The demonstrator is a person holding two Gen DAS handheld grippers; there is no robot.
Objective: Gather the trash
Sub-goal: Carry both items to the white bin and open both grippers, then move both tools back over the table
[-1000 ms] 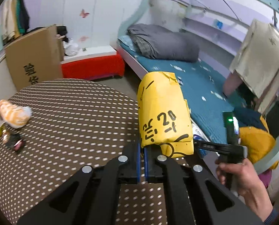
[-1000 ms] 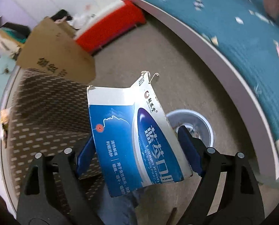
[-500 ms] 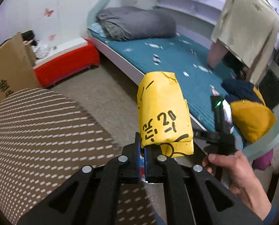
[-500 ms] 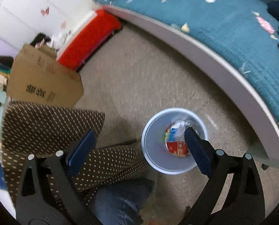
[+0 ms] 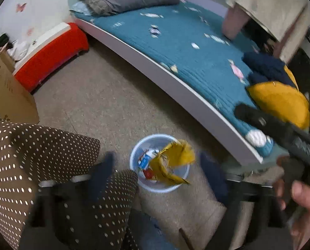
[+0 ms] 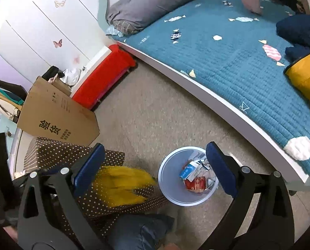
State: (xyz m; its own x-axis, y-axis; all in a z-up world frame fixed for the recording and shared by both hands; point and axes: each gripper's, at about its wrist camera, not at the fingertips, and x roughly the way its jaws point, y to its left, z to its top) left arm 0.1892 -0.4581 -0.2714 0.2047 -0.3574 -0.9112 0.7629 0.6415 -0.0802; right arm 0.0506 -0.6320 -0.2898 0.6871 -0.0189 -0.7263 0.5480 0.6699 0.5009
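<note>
On the left, the table [image 5: 30, 156] with its brown dotted cloth juts toward the floor, and just right of its near corner stands the pale blue waste bin [image 5: 134, 162]. The left gripper [image 5: 157, 166] has just been opening; its blurred jaws stand wide apart with nothing pressed between them, and the yellow wrapper [image 5: 171, 162] is seen loose in mid-air over the bin's mouth, half inside the rim. For a clean drop, the gripper is best kept directly above the bin's centre, since the light wrapper may drift or catch on the rim. A blue-and-white carton [image 6: 189, 169] and a red packet [image 6: 197, 184] already lie inside. Further right, the right gripper [image 6: 155, 166] is spread wide and empty above the same bin.
</note>
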